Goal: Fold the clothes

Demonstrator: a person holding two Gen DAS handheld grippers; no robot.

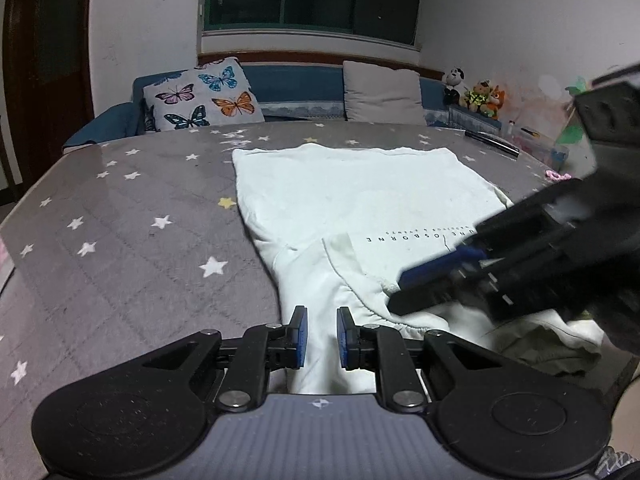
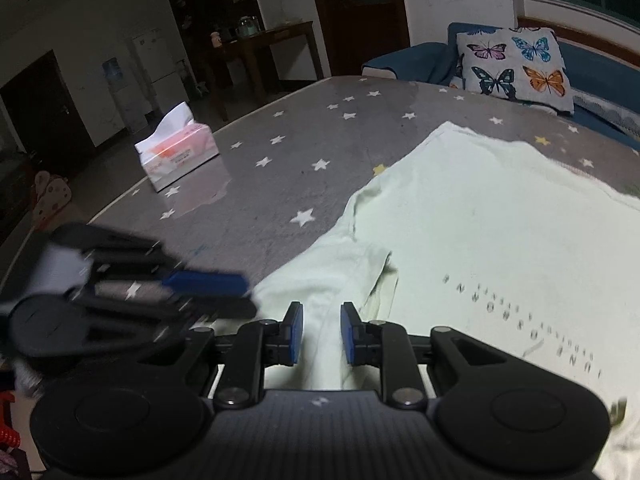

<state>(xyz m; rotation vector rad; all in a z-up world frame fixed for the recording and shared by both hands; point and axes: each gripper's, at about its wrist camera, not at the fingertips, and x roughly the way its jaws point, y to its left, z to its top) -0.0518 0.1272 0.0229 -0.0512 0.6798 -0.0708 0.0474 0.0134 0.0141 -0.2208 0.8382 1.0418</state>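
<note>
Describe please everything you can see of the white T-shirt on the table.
The white T-shirt is soft, cotton-like, with small dark printed lettering. It lies mostly flat on the grey star-patterned tablecloth, its near part rumpled, one sleeve folded inward. The left gripper and right gripper both stand open over its near edge, cloth showing between their blue pads.

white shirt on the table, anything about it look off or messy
The white shirt lies mostly flat on the star-patterned table, but its near end is bunched and rumpled, hanging over the table edge, and one sleeve sticks out sideways, not folded in. No stains or tears are visible.
</note>
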